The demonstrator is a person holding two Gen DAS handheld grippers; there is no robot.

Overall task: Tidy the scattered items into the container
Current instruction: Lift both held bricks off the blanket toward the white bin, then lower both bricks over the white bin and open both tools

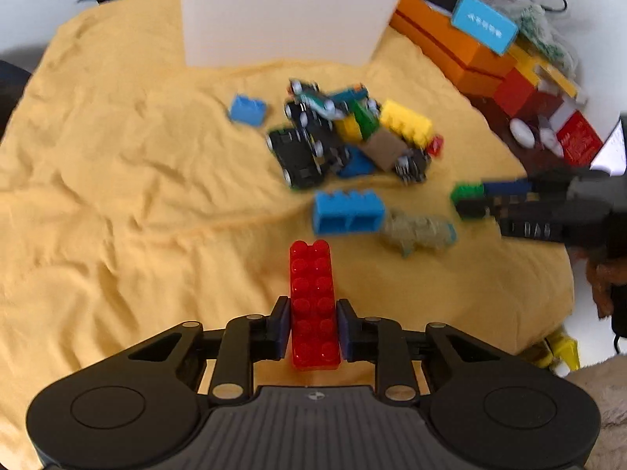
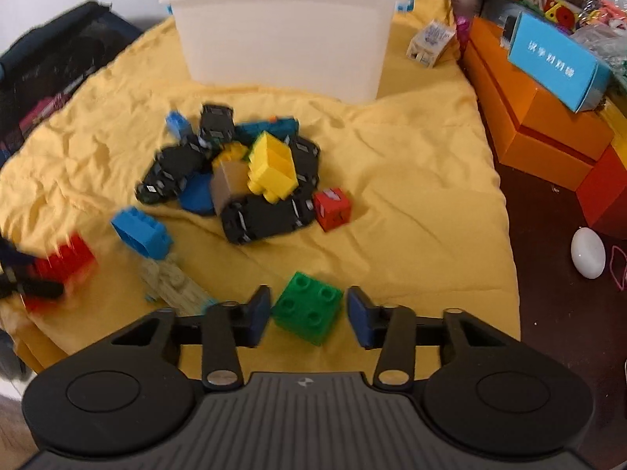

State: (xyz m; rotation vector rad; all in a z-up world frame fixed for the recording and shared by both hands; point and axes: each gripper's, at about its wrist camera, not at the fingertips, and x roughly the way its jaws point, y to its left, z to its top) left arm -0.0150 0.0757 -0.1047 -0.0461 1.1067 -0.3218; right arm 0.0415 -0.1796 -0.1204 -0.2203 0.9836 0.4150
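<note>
My left gripper (image 1: pixel 311 323) is shut on a long red brick (image 1: pixel 312 297) and holds it above the yellow cloth (image 1: pixel 117 203). My right gripper (image 2: pixel 308 311) is open around a green brick (image 2: pixel 307 307), with small gaps on both sides; the brick rests on the cloth. The right gripper also shows in the left wrist view (image 1: pixel 470 199). The white container (image 2: pixel 282 31) stands at the far side of the cloth, also in the left wrist view (image 1: pixel 286 15). A pile of toy cars and bricks (image 2: pixel 243 180) lies mid-cloth. The red brick shows blurred at the left of the right wrist view (image 2: pixel 64 264).
A blue brick (image 2: pixel 141 233), a toy dinosaur (image 2: pixel 172 280) and a red cube (image 2: pixel 332 208) lie around the pile. Orange and red boxes (image 2: pixel 540 117) and a blue box (image 2: pixel 556 60) stand at the right. A white oval object (image 2: pixel 588 252) lies on the dark table.
</note>
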